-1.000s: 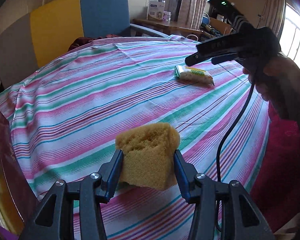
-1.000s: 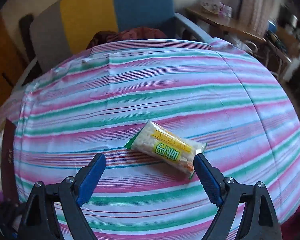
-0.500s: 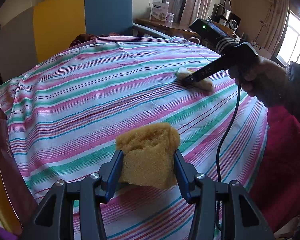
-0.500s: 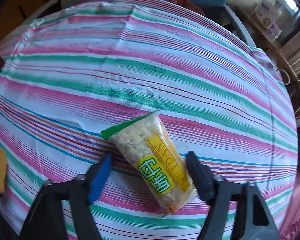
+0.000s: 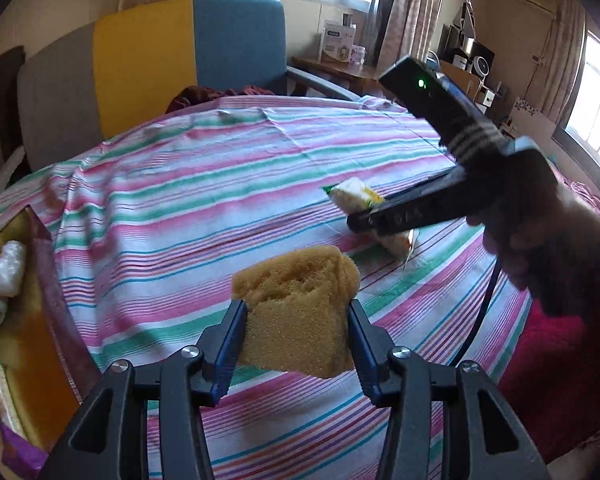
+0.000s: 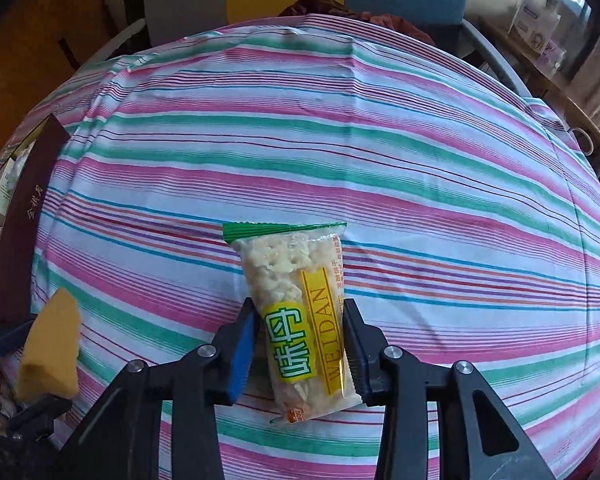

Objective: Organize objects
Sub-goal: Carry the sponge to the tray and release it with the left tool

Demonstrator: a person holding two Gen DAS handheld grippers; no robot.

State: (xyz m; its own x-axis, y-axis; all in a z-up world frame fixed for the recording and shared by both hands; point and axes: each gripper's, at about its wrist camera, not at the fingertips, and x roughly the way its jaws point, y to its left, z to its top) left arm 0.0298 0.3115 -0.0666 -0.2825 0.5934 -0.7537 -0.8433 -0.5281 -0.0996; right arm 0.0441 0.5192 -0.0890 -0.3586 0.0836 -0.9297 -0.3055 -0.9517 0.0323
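Left gripper (image 5: 296,340): we see both blue pads pressed onto a yellow sponge (image 5: 296,320), clamped tight and held up off the cloth.
Sponge: near centre in the left wrist view, above the near part of the table; in the right wrist view it shows at the far left edge (image 6: 50,344).
Right gripper (image 6: 300,344): pads closed in on both sides of a snack packet (image 6: 300,316), touching its wrapper at the lower half.
Snack packet: clear wrapper, green top edge, yellow label, pale crumbly food inside. It points away from us. We cannot tell if it rests on the cloth or is lifted. In the left wrist view it sits right of centre (image 5: 356,194), partly hidden by the right gripper's black arm.
Table: round, covered with a striped cloth (image 6: 340,140) in pink, green and white, creased in places.
Box: open box at the left edge of the table (image 5: 28,320), dark maroon wall, yellow inside, holding small white wrapped rolls (image 5: 8,268).
Chair: yellow, blue and grey backrest (image 5: 188,52) beyond the far side of the table, dark red fabric (image 5: 216,94) on its seat.
Background: wooden side table (image 5: 340,76) with boxes at far right, curtains and windows behind.
In the way: our right hand (image 5: 540,232) and its cable block part of the right of the left wrist view.
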